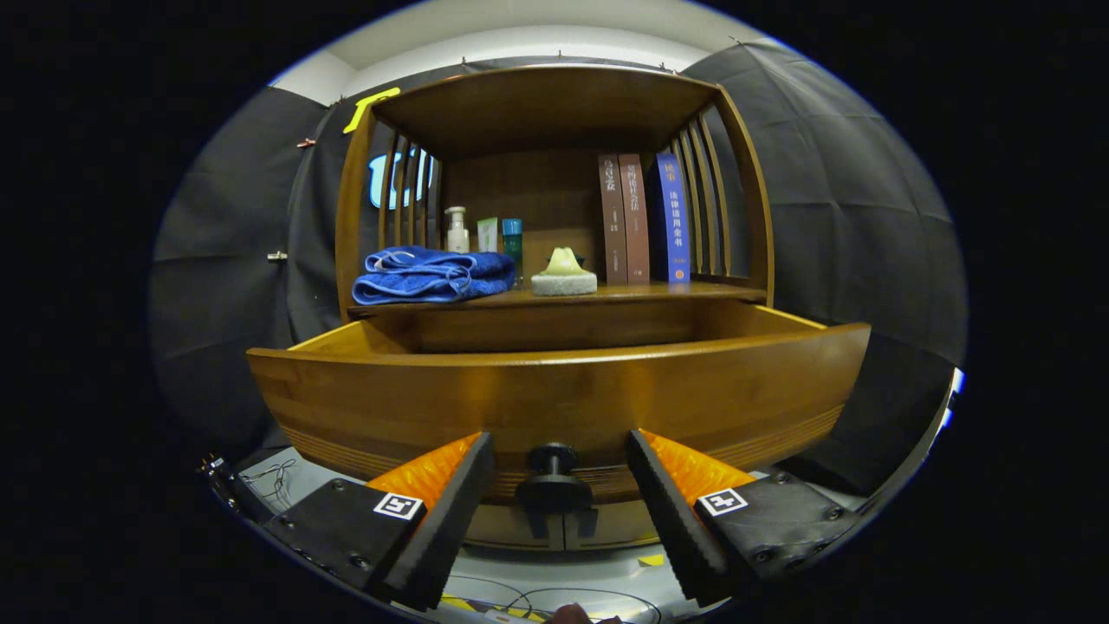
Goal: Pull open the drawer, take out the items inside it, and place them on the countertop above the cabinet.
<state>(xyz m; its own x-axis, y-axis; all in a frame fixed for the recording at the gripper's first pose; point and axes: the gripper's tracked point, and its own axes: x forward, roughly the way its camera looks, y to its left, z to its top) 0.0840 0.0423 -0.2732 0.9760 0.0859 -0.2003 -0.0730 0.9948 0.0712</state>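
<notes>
The wooden cabinet (554, 113) stood at twelve o'clock, its drawer (554, 394) pulled out toward the claw (559, 485). On the desk (658, 293) above lay a folded blue towel (431, 275) at eleven o'clock, three upright books (645, 218) whose spine writing was too small to read, and a sponge (564, 273). The claw's fingers stood apart, flanking the dark drawer knob (554, 477) without touching it.

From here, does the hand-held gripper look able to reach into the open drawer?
Probably not directly: the hand-held gripper sits low, open astride the knob, and the drawer front wall rises ahead. It would need lifting over.
</notes>
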